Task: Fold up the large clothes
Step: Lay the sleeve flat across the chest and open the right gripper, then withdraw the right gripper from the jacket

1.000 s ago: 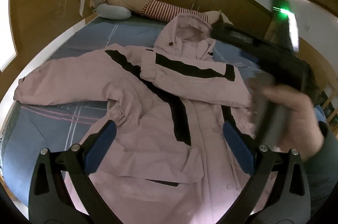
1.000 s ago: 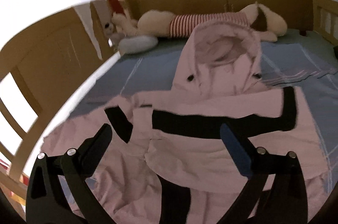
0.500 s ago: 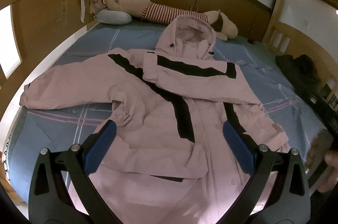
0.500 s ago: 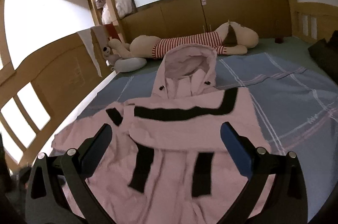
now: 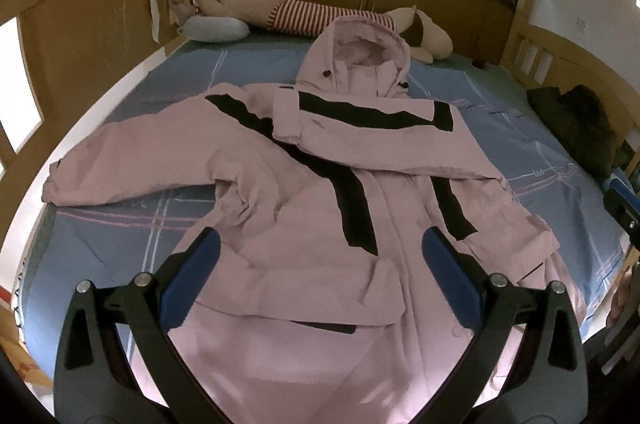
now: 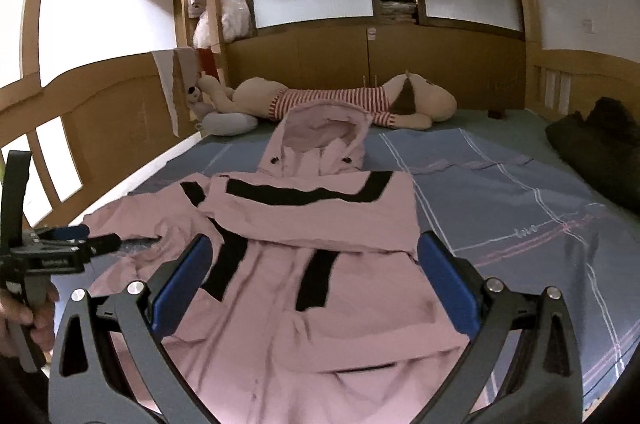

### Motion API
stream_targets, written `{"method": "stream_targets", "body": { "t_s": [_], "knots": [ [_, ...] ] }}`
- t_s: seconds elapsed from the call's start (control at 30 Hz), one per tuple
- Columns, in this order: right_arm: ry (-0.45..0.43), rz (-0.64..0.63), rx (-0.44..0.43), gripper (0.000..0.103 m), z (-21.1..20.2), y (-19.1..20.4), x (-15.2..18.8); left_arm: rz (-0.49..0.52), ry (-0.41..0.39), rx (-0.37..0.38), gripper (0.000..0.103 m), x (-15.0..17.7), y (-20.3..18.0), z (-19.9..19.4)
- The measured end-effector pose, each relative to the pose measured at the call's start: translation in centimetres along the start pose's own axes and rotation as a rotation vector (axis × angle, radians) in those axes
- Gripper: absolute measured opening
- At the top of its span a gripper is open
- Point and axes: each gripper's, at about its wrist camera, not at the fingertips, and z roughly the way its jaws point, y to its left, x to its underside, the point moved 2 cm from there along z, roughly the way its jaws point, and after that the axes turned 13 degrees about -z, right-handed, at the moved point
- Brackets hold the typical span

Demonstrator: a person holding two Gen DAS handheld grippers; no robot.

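Observation:
A large pink hooded jacket (image 5: 328,192) with black stripes lies face up on the bed, hood toward the headboard. One sleeve is folded across the chest (image 6: 320,212); the other sleeve (image 5: 132,164) stretches out to the left. My left gripper (image 5: 320,264) hovers open above the jacket's lower half, nothing between its blue pads. My right gripper (image 6: 316,276) is open too, above the hem on the right side. In the right wrist view the left gripper (image 6: 76,240) shows at the left edge, held by a hand (image 6: 36,320).
The blue checked bedsheet (image 6: 520,224) covers the mattress. A long plush toy in a striped shirt (image 6: 332,100) and a grey pillow (image 6: 228,124) lie at the headboard. A dark garment (image 5: 576,128) sits at the right rail. Wooden bed rails enclose both sides.
The right gripper has pulled back from over the chest to the foot of the jacket and out of the left wrist view. The jacket lies as before.

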Motion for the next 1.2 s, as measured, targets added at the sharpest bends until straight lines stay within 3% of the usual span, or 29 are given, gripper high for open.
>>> {"method": "stream_targets", "body": {
  "t_s": [0.13,0.43,0.8,1.0,1.2],
  "knots": [
    [0.032,0.008,-0.004,0.102,0.1,-1.0,0.9,0.014,-0.007,-0.019,0.101,0.0,-0.3,0.5],
    [-0.009,0.031,0.008,0.102,-1.3,-2.1,0.5,0.021,-0.002,-0.026,0.101,0.2,-0.8,1.0],
    [-0.016,0.027,-0.003,0.102,-1.5,-2.0,0.3,-0.047,0.018,-0.019,0.101,-0.7,0.8,1.1],
    [-0.015,0.026,-0.009,0.102,-1.6,-1.6,0.1,-0.202,0.025,0.037,0.101,-3.0,3.9,0.5],
    [-0.012,0.026,-0.014,0.102,-1.5,-1.5,0.0,-0.444,-0.009,0.167,0.101,-6.2,9.7,-1.4]
  ]
}}
